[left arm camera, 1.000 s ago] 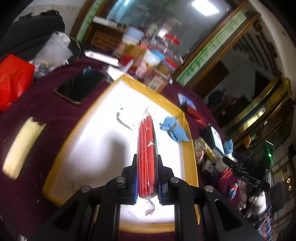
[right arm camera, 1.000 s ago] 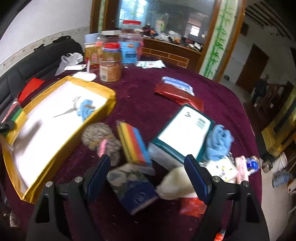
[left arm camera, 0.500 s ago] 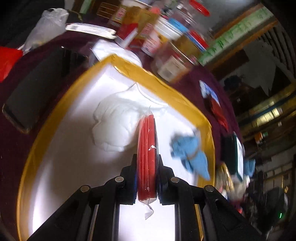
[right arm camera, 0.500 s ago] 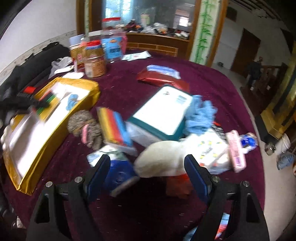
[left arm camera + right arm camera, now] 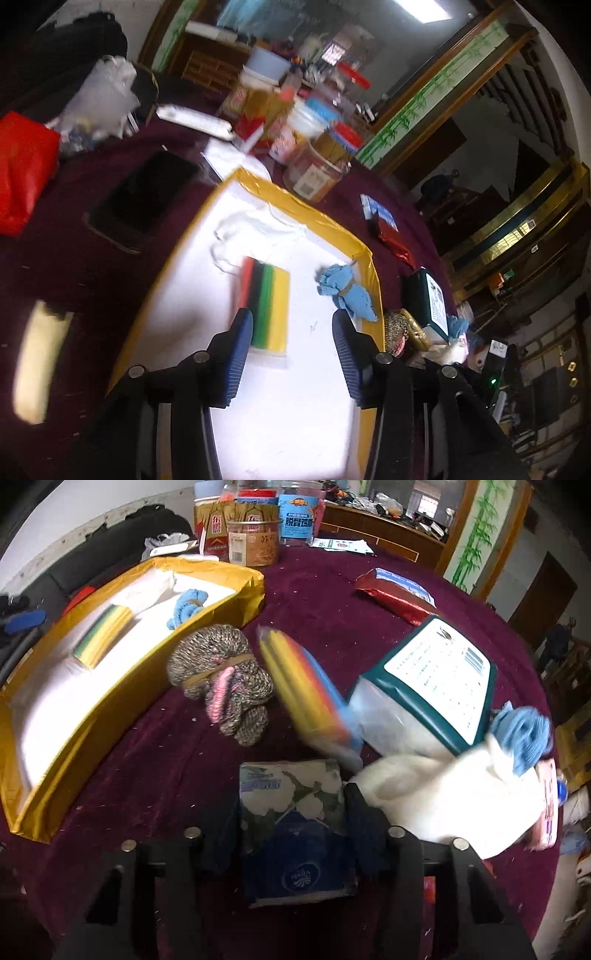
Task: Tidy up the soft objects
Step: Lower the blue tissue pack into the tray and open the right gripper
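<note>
Two sets of jaws are mine, and the biggest thing they work around is the maroon tabletop (image 5: 314, 590), crowded on its right half and taken up on its left by the yellow-rimmed tray (image 5: 236, 590) with its white floor. My left gripper (image 5: 291, 328) hangs over that tray with jaws spread wide and nothing between them; the striped sponge pack (image 5: 267, 295) lies flat on the tray floor just ahead, with the blue cloth bundle (image 5: 345, 293) beside it near the right rim and a white mask (image 5: 255, 229) farther in. My right gripper (image 5: 291, 812) has its jaws set against both sides of the tissue pack (image 5: 295, 812), which looks gripped, though blur keeps me from swearing to firm contact. To do this well I judge I should squeeze only enough to dent the pack, lift straight up, and clear the white fluffy piece (image 5: 443, 801) touching its right side before swinging left. Open room lies over the bare tray floor nearest me; the knitted bundle (image 5: 221, 679) and the tray's near wall are the edges to pass above.
</note>
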The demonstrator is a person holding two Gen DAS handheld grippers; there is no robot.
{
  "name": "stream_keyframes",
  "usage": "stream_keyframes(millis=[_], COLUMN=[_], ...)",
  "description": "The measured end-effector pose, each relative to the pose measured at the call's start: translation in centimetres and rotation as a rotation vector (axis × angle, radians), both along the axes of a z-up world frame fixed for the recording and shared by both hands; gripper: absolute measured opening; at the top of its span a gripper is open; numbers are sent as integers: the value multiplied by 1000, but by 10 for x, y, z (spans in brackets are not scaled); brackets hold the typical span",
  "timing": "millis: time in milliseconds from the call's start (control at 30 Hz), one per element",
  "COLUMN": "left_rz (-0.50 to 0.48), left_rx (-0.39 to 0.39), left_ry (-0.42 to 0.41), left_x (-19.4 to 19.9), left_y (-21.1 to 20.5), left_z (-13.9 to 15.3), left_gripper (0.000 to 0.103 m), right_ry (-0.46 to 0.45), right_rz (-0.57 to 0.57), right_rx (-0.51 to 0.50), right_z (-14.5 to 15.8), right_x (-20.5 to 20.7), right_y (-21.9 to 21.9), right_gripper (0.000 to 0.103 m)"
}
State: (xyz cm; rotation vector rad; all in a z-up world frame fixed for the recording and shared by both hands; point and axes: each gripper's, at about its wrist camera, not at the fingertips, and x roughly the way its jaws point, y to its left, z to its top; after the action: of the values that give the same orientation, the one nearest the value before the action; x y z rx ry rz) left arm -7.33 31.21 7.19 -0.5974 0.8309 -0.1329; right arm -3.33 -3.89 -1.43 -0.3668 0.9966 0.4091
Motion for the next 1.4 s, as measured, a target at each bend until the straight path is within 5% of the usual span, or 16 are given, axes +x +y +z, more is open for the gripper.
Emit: stream_keyframes(millis=[333,533,733,867,967,1100,1200,1400], left_rz=[-11,24,43,41,43,41,46,49], left_rx=[-19,-63,-52,-42,-62,-59,-62,-62], left_ry=[34,-24,-37,-36,-29,-38,-44,-43], left_x=[-11,-39,-58,-60,-58,-60,-60,-63], left_y=[1,3,8,12,16,20,21,17], left_z=[-18,-17,-22,-28,-32,-34,-37,-38], left_gripper=[53,54,60,60,60,60,60,62], right_ry=[-38,137,223,166,145,94,30,-21], right_rz=[-39,86,92,40,26,7,2,-19], right_rx=[222,381,300,240,262,365,305,79], right_z=[67,77,36,25,28,55,67,43], right_x=[-25,5,56,91,106,99,87,77], right_y=[-14,68,151,173,173,154,140,131], right_gripper=[51,52,52,52,56,73,73,73])
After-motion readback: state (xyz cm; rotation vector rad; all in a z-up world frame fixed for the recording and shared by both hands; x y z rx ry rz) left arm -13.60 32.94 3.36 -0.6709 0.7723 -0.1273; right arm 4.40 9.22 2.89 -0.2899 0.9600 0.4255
